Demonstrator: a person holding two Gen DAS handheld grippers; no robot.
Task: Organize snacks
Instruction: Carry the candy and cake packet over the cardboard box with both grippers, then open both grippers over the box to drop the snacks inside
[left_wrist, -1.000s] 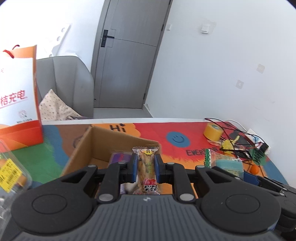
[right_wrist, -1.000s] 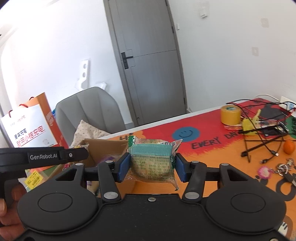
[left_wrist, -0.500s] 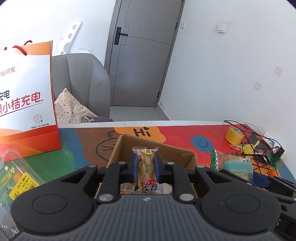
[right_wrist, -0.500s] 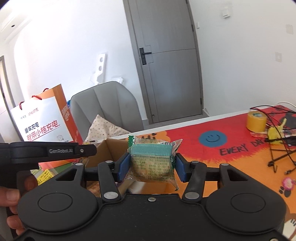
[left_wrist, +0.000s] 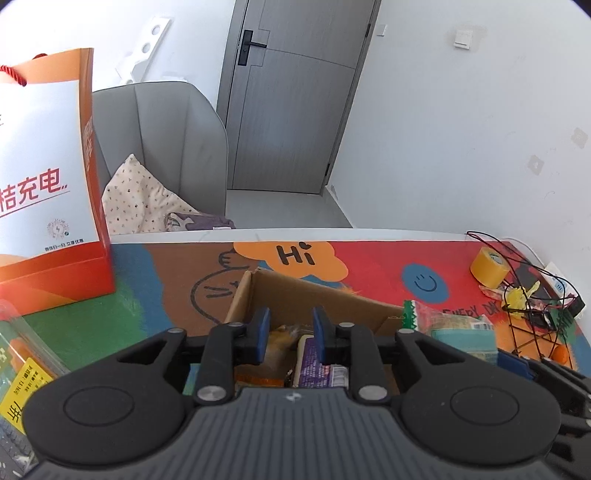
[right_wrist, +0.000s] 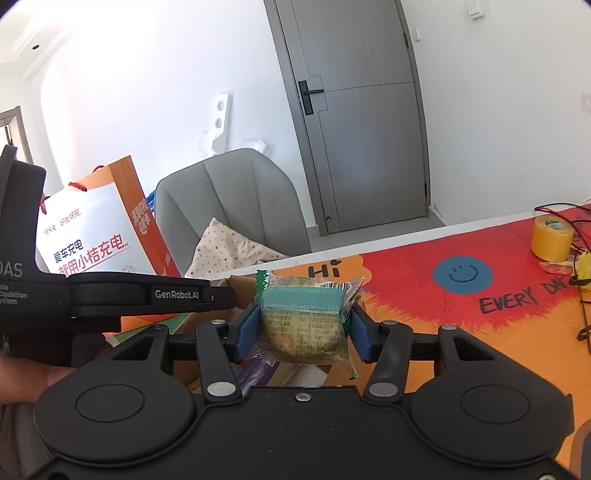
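An open cardboard box (left_wrist: 314, 295) sits on the colourful mat and holds several wrapped snacks, among them a purple pack (left_wrist: 317, 365). My left gripper (left_wrist: 290, 332) is open and empty just above the box. My right gripper (right_wrist: 303, 330) is shut on a green-and-clear wrapped snack (right_wrist: 304, 321), held above the box's right side; the snack also shows in the left wrist view (left_wrist: 450, 326). The box shows in the right wrist view (right_wrist: 207, 321) behind the left gripper's body.
An orange and white paper bag (left_wrist: 48, 192) stands at the left. A clear plastic container (left_wrist: 22, 362) is at the near left. A yellow tape roll (left_wrist: 489, 267) and tangled black cables (left_wrist: 535, 306) lie at the right. A grey chair (left_wrist: 162, 155) stands behind the table.
My left gripper has opened and let go of the narrow yellow snack, which has dropped into the box. My right gripper, still holding its snack, has moved closer to the box.
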